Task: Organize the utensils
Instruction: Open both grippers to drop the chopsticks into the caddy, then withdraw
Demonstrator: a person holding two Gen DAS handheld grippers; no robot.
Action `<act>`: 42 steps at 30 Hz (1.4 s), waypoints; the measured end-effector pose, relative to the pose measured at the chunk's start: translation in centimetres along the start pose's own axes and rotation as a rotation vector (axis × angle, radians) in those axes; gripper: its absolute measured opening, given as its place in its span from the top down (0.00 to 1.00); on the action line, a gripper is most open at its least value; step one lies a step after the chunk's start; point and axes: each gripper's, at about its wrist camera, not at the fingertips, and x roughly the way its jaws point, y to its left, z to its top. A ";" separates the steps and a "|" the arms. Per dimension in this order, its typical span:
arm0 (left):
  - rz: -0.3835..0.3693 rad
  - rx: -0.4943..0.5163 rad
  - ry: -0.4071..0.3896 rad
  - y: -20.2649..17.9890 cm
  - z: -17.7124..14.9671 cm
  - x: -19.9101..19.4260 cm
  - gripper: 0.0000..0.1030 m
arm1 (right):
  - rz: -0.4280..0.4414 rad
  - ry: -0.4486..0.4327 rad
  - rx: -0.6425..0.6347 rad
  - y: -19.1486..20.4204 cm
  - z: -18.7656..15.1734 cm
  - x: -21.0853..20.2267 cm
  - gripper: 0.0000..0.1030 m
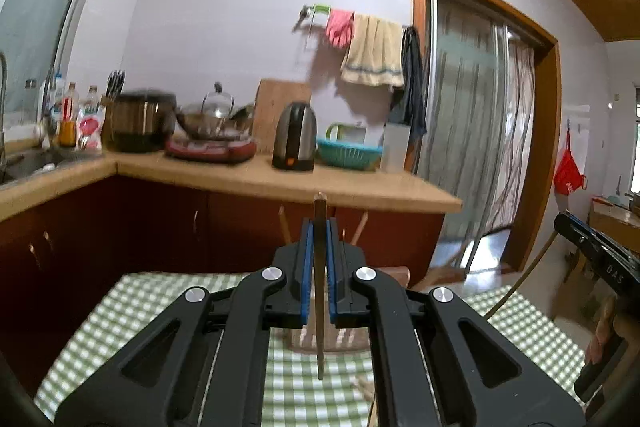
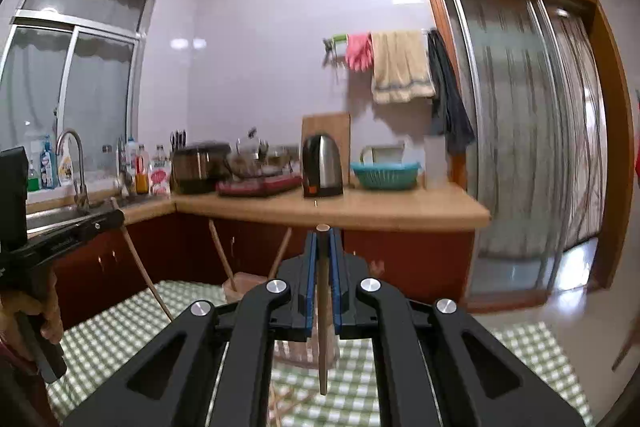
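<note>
Chopsticks are being held upright, one in each gripper, above the green-checked worktop (image 1: 160, 307). In the left wrist view the left gripper (image 1: 320, 227) is clamping its blue-padded fingers (image 1: 307, 267) tight on a thin dark chopstick (image 1: 320, 347), whose top end is poking up just past the fingertips and whose lower end is hanging free below, pointing down over the cloth. In the right wrist view the right gripper (image 2: 322, 239) is pinching a paler wooden chopstick (image 2: 323, 355) the same way, its fingers (image 2: 310, 283) narrowed fully around the shaft. Behind and below both grippers a clear holder (image 2: 296, 347) is standing on the cloth, and a brownish holder (image 2: 244, 285) beyond it is already carrying several sticks leaning outward. Judging by their look, these sticks are light, stiff and smooth, so a narrow pinch is enough, yet a round shaft could be swivelling or slipping between flat pads if bumped. Each grip is sitting near the top end, leaving a long free tail, which looks suited to lowering the tip first into a holder. The kitchen counter (image 1: 280, 183) with a kettle (image 1: 295, 135) is standing well apart behind.
</note>
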 end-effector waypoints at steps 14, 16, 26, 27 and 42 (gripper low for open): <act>-0.030 0.011 -0.110 -1.0 4.8 6.5 0.94 | 0.069 -0.083 0.031 -0.2 2.7 7.0 0.93; -0.022 0.010 -0.110 -0.8 4.7 7.4 0.94 | 0.071 -0.065 0.035 -0.2 2.2 8.2 0.93; -0.010 0.027 -0.028 -0.6 1.0 12.2 0.94 | 0.073 0.077 0.064 -0.7 -2.5 12.8 0.93; -0.010 0.031 -0.009 -0.6 0.3 12.7 0.94 | 0.073 0.091 0.067 -0.7 -2.9 13.2 0.93; 0.011 0.026 0.092 0.1 -2.7 14.3 0.48 | 0.062 0.133 0.069 -0.7 -4.1 13.7 0.60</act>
